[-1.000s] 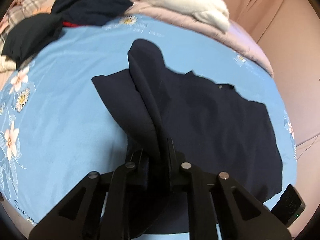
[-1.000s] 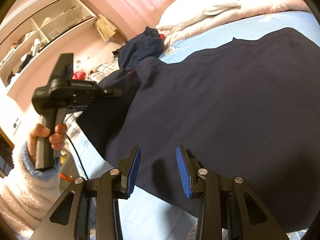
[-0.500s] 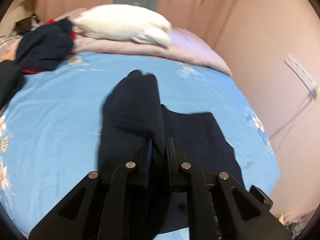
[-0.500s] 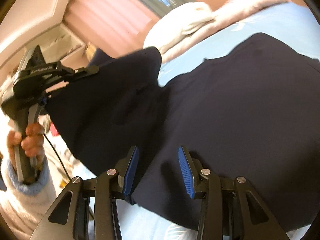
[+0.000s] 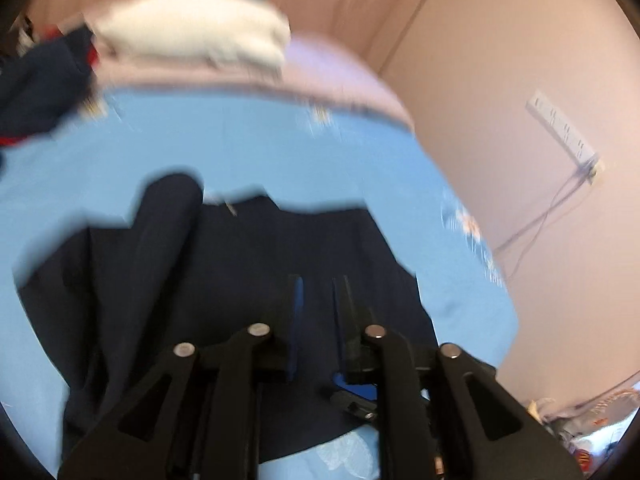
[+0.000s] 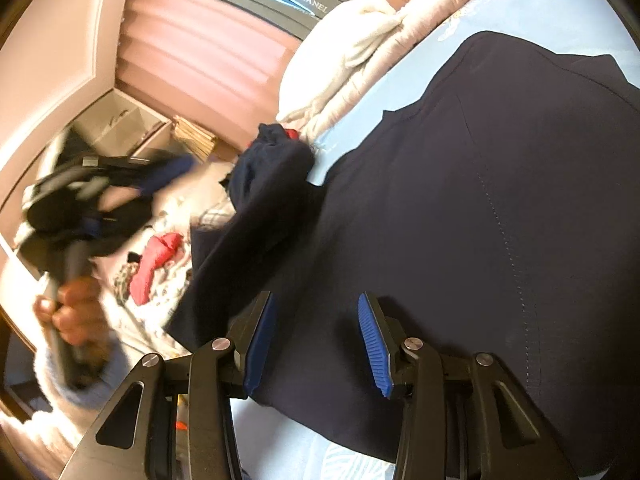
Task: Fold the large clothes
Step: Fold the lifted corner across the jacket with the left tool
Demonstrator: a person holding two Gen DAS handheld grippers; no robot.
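Observation:
A large dark navy garment (image 5: 280,260) lies spread on the light blue bedsheet (image 5: 280,148). One sleeve (image 5: 168,220) is laid over its left part. My left gripper (image 5: 318,316) hangs above the garment, its jaws opening with nothing between the pads. In the right wrist view that sleeve (image 6: 256,232) droops at the garment's (image 6: 480,220) left edge, apart from the blurred left gripper (image 6: 176,168), which a hand (image 6: 76,308) holds. My right gripper (image 6: 316,340) sits low over the garment's near edge. Its jaws are opening and its blue pads (image 6: 372,344) do not press the cloth.
A white pillow (image 5: 192,28) and a pink quilt (image 5: 320,76) lie at the bed's head. A heap of dark clothes (image 5: 36,88) sits at the far left. The wall with a power strip (image 5: 560,132) bounds the right side. Red clothing (image 6: 160,256) lies beyond the bed.
The left gripper carried the pinched sleeve up and across the garment, then let it go; its jaws now stand apart. The sleeve has dropped. The right jaws have widened a little.

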